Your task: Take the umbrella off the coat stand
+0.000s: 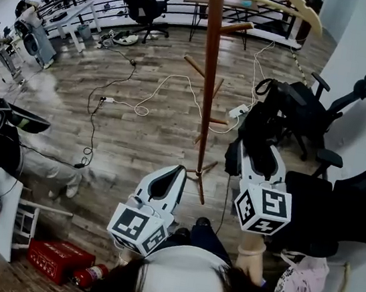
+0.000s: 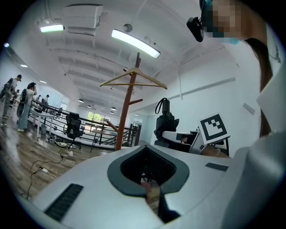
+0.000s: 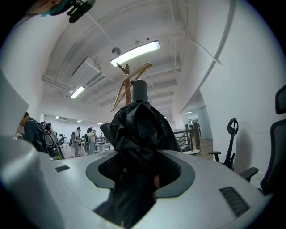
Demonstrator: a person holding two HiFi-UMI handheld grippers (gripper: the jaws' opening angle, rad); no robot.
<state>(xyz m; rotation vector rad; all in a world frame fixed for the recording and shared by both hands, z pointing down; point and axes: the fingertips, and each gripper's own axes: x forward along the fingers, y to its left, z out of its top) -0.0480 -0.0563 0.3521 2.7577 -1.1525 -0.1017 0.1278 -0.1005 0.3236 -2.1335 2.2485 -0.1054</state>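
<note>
right gripper (image 1: pixel 260 158): clamped on the folded black umbrella (image 1: pixel 261 127), right of the coat stand (image 1: pixel 208 78). Jaws stand wide only because bunched canopy fills the gap between them.
umbrella: upright in that grip, loop on top, canopy bulk at the jaws. Gripped mid-body, probably so the weight sits near the pads and nothing swings. Apart from the stand's pole, no peg seen touching it. Reads as already unhooked.
left gripper (image 1: pixel 176 175): jaws together, nothing between them. Low and just left of the stand's pole. Looks like the spare hand, out of the umbrella's path.
coat stand: wooden pole with angled pegs, straight ahead. Pegs slope upward, so a hung loop must go up before it comes away.
hanger (image 2: pixel 134 81): wooden, across the stand's top, above the umbrella. Not part of the job, but worth not knocking.
step: judged late. Lift-off looks done, drawing clear of the stand left.
risk: loop or loose fabric catching a peg on the stand's right side. Office chairs (image 1: pixel 313 109) crowd the space right of the stand, so little room to swing wide.
next: likely firm clamp, straight pull back from the stand, umbrella upright.
</note>
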